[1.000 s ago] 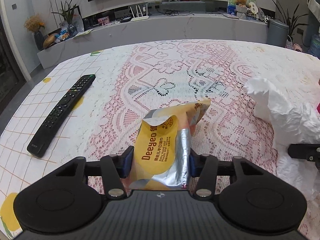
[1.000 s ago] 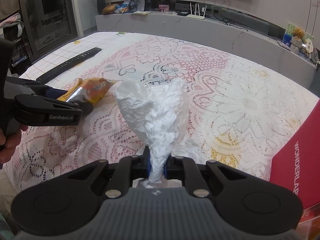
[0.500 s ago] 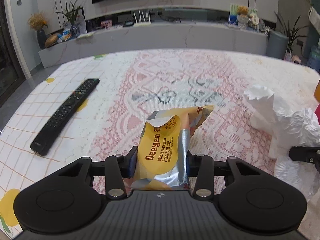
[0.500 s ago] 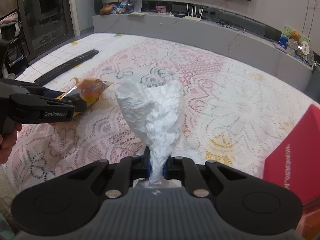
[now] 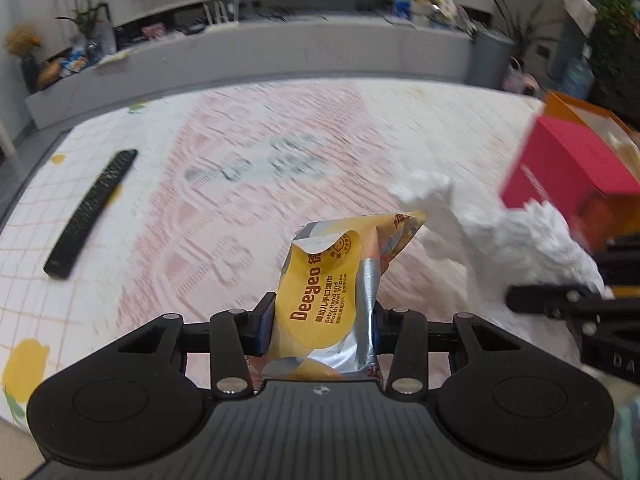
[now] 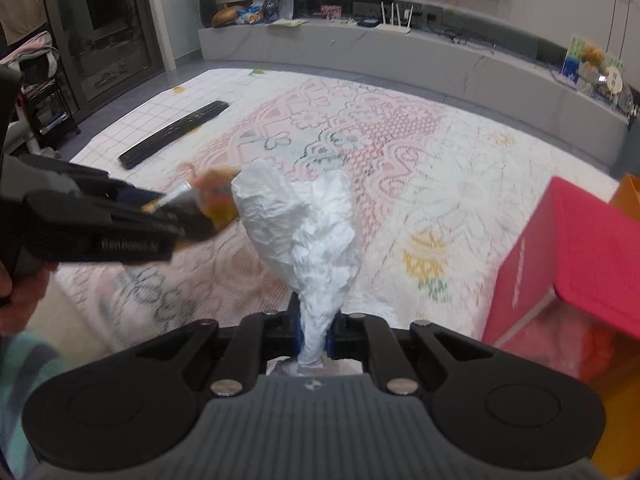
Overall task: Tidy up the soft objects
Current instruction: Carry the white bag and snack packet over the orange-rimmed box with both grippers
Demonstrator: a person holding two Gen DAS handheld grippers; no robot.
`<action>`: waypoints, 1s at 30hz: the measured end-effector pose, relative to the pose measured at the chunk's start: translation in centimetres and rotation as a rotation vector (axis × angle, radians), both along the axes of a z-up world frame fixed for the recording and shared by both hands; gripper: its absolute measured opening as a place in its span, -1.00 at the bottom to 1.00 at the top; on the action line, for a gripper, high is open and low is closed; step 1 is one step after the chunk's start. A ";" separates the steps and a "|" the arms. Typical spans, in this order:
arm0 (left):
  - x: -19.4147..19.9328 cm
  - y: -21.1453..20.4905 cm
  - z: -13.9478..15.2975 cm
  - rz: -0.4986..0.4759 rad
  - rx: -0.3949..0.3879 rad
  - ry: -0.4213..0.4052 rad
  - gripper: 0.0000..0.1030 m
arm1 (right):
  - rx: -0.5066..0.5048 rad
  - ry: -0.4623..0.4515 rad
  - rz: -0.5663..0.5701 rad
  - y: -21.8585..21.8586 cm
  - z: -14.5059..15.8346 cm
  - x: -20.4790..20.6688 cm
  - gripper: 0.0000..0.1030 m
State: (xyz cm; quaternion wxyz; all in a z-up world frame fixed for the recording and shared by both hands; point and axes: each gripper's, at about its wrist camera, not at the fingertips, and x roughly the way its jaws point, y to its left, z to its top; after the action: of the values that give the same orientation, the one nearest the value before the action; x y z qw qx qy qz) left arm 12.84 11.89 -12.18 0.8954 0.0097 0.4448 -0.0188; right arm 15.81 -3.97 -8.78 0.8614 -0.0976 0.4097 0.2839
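1. Left wrist view: the left gripper (image 5: 322, 316) is clamped on the crinkly yellow-and-silver foil pack of baby wet wipes (image 5: 334, 292), held clear of the table. Over the last second the view has swung right, so the red cardboard box (image 5: 568, 176), unseen a second ago, now stands close ahead, and the background is motion-blurred. I judge that the pack is being carried to that box.
2. Same view: the crumpled white plastic bag (image 5: 516, 240) sits just right of the pack's tip. The table wears a pink-and-white lace tablecloth (image 5: 248, 152); a long black remote control (image 5: 90, 214) lies far left.
3. Right wrist view: the right gripper (image 6: 314, 334) pinches the white bag (image 6: 308, 228) by its twisted neck, lifted. The box (image 6: 576, 260) has grown larger at right than half a second ago, so both loads seem near drop-off.
4. Same view: the left gripper (image 6: 176, 216) is alongside. A grey media bench (image 6: 400, 54) and plants back the room.
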 end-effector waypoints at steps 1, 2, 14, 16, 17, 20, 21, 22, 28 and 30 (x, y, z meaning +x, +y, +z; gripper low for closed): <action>-0.5 -0.5 0.0 -0.011 -0.004 0.016 -0.05 | 0.006 0.008 0.002 -0.5 0.3 -0.5 -0.85; -1.0 -1.0 0.0 -0.020 -0.013 0.031 -0.05 | 0.007 0.015 0.006 -0.9 0.6 -1.0 -0.85; -5.0 -7.9 0.5 -0.209 -0.022 0.169 -0.05 | -0.026 0.060 0.039 -8.2 2.0 -6.0 -0.85; -5.5 -9.5 0.8 -0.251 -0.002 0.182 -0.05 | -0.052 0.063 0.039 -9.6 2.0 -6.6 -0.85; -5.6 -10.2 0.9 -0.275 0.003 0.191 -0.05 | -0.062 0.067 0.040 -10.3 2.0 -6.9 -0.85; -6.1 -12.6 1.3 -0.360 0.008 0.222 -0.05 | -0.080 0.075 0.038 -12.9 2.3 -7.7 -0.85; -6.3 -13.3 1.5 -0.384 0.009 0.229 -0.05 | -0.086 0.077 0.036 -13.7 2.5 -7.8 -0.85; -6.4 -14.0 1.8 -0.406 0.010 0.235 -0.05 | -0.093 0.079 0.035 -14.5 2.7 -8.0 -0.85; -6.4 -18.2 4.5 -0.500 0.007 0.216 -0.05 | -0.144 0.072 0.053 -18.7 4.5 -8.6 -0.85; -6.2 -19.5 5.6 -0.522 0.005 0.195 -0.05 | -0.156 0.053 0.048 -19.9 5.4 -8.5 -0.85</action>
State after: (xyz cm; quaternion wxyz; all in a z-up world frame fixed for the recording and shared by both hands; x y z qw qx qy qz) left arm 6.67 -7.61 -6.54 0.8132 0.1243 0.5113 -0.2486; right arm 7.27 -23.86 -3.34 0.8331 -0.1665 0.4508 0.2740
